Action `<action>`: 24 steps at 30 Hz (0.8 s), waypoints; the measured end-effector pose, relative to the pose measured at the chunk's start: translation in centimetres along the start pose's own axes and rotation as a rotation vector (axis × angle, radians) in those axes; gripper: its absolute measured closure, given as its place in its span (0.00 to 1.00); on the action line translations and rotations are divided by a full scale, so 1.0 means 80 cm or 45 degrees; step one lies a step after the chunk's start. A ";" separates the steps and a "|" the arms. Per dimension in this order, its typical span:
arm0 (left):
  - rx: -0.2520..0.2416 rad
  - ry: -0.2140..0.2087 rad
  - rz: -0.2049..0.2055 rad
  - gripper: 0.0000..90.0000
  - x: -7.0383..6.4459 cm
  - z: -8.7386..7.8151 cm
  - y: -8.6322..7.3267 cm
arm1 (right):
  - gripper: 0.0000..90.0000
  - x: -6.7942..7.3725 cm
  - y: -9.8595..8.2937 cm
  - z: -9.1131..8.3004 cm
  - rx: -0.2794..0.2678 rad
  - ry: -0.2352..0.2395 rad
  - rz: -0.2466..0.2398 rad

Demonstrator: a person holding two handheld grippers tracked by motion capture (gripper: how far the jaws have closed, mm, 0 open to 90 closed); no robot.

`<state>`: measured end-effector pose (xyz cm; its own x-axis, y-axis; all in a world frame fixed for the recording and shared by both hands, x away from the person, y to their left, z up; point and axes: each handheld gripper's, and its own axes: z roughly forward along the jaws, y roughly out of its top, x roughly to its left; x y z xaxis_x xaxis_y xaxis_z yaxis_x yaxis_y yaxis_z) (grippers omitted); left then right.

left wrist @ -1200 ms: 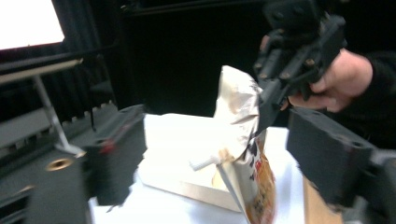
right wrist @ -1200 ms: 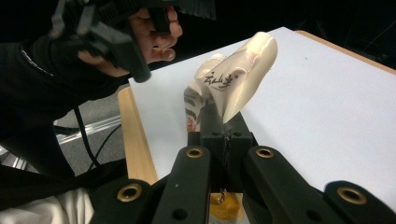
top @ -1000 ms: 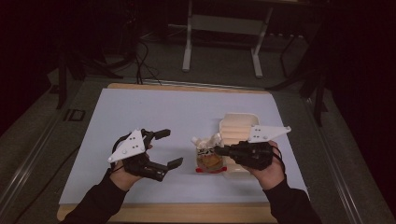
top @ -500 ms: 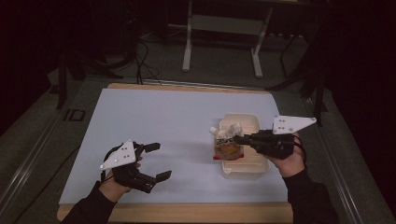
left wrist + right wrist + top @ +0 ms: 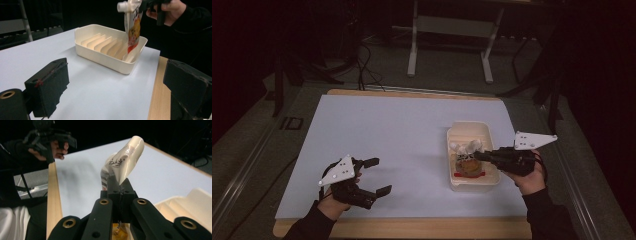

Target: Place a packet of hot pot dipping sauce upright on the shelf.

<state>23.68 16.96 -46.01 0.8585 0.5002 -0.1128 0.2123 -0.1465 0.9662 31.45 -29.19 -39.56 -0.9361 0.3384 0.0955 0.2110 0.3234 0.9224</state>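
Observation:
A cream slotted tray sits on the right half of the white table top. My right gripper is shut on a white spouted pouch with orange and red print, held upright over the tray's near end. The pouch's lower edge hangs at about rim height in the nearest slots; I cannot tell whether it touches. My left gripper stands open near the front left of the table, with nothing between its black pads.
The table's wooden front edge runs just behind both hands. Bare white surface lies between the left gripper and the tray. A metal stand and cables lie on the dark floor beyond the table.
My right gripper carried the pouch from the table in front of the tray to above the tray's near end. My left gripper drew back toward the front left and stays open.

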 end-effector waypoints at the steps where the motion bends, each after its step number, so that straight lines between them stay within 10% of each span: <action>1: 0.001 0.005 0.000 0.07 0.000 0.000 -0.001 | 1.00 0.000 -0.005 0.000 0.006 -0.003 0.009; 24: 0.019 0.017 -0.020 0.07 0.007 0.003 -0.016 | 0.88 -0.006 -0.095 -0.011 0.012 -0.005 0.198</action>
<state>24.01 17.22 -47.37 0.8486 0.5142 -0.1246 0.2328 -0.1514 0.9607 30.06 -32.57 -46.32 -0.8907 0.3887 0.2356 0.3562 0.2747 0.8931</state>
